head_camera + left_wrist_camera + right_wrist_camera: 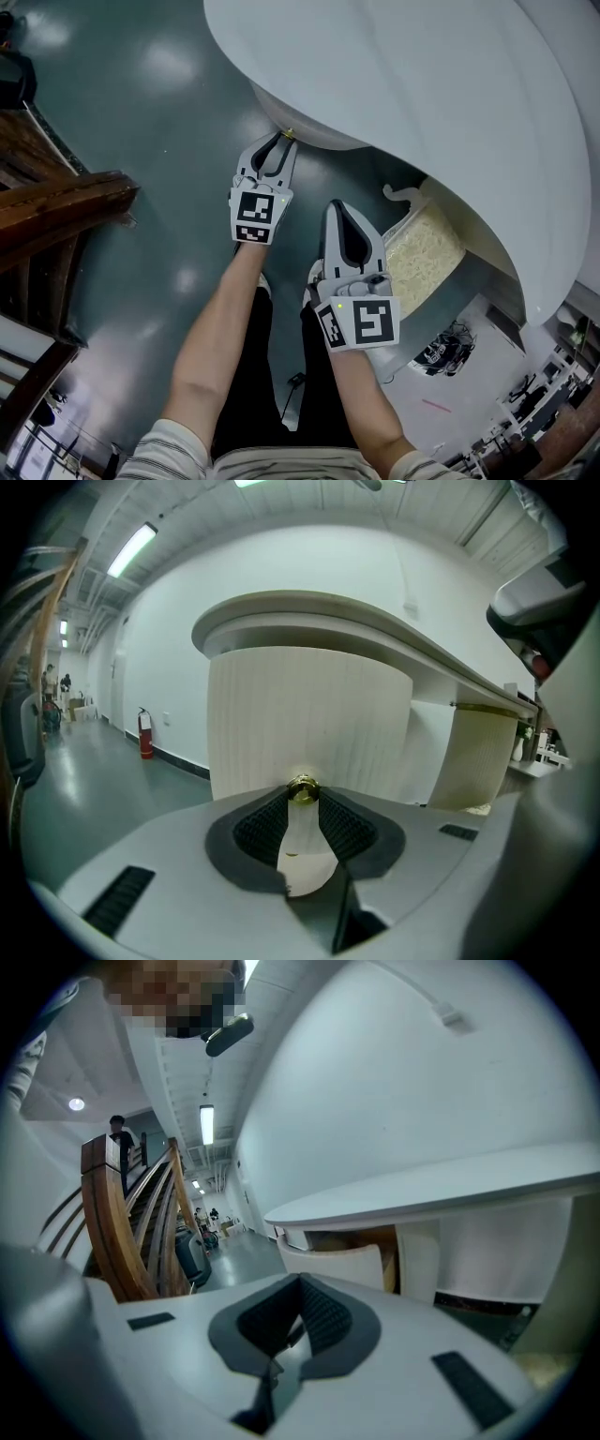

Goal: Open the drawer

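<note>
A curved white drawer front (305, 129) sticks out from under the round white desk top (422, 84). In the left gripper view it is a ribbed cream panel (309, 714) with a small brass knob (302, 787). My left gripper (284, 141) is shut on that knob, which sits between the tips of its dark pads (262, 822). My right gripper (339, 211) hangs lower right of it, shut on nothing and away from the drawer. In the right gripper view the drawer front (337, 1262) lies ahead with brown wood showing behind it.
A wooden stair rail (56, 202) stands at the left over the glossy grey floor. A cream cushioned seat with a scrolled white frame (422, 248) sits under the desk at the right. A red fire extinguisher (145, 735) stands by the far wall. The person's legs are below the grippers.
</note>
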Demonstrator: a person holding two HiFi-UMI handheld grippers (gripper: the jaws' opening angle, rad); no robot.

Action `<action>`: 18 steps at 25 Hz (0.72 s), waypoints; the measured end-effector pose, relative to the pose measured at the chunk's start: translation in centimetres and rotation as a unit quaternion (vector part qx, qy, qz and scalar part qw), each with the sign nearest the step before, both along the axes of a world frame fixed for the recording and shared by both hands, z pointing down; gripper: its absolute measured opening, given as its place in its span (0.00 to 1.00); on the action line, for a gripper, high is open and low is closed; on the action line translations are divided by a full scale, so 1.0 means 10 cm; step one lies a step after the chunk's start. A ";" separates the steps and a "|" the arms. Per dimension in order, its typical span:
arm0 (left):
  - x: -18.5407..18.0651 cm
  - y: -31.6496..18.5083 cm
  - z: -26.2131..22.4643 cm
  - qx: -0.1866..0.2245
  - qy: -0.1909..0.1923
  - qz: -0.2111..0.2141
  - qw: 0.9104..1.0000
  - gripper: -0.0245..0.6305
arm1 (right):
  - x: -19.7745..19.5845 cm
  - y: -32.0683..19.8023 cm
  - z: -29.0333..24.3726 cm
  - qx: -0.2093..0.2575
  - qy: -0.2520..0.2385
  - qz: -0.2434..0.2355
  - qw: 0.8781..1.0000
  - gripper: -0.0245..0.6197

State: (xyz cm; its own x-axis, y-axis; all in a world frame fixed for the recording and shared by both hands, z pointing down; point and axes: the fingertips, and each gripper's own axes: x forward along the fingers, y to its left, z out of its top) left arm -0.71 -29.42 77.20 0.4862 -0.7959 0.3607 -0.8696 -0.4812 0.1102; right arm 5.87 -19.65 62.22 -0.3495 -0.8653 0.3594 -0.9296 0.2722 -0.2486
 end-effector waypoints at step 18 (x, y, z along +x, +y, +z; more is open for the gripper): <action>-0.28 0.43 0.04 -0.018 -0.005 -0.003 1.000 0.20 | -0.22 0.21 0.14 -0.011 0.017 -0.007 1.000 0.06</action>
State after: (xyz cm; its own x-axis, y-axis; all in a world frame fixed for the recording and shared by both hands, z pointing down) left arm -3.48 -25.10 77.59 0.4769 -0.7856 0.3942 -0.8741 -0.4711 0.1187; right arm 3.64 -17.60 63.61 -0.3481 -0.8527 0.3896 -0.9339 0.2793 -0.2231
